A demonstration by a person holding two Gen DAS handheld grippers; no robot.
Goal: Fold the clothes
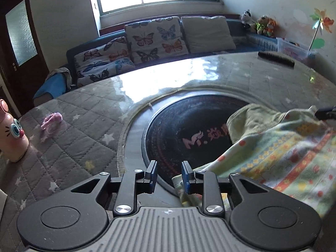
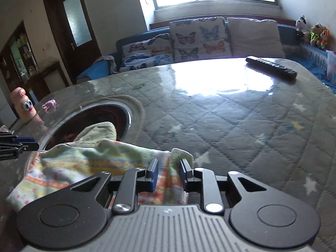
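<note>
A small pale-green garment [image 1: 283, 147] with orange and yellow patterned bands lies crumpled on the quilted table cover, partly over the dark round hotplate [image 1: 189, 121]. My left gripper [image 1: 169, 163] is open; only the dark plate shows in its gap, and the garment's corner lies against the right finger [image 1: 187, 178]. In the right wrist view the garment [image 2: 84, 163] runs under my right gripper [image 2: 169, 160], which is open with a fold of cloth lying loosely between the pads. The left gripper's tips [image 2: 21, 143] show at that view's left edge.
A black remote [image 2: 271, 66] lies at the table's far right. A pink cartoon-faced bottle [image 1: 12, 134] and a small pink object [image 1: 51, 120] stand on the left side. Behind the table is a sofa with butterfly cushions [image 1: 155, 37].
</note>
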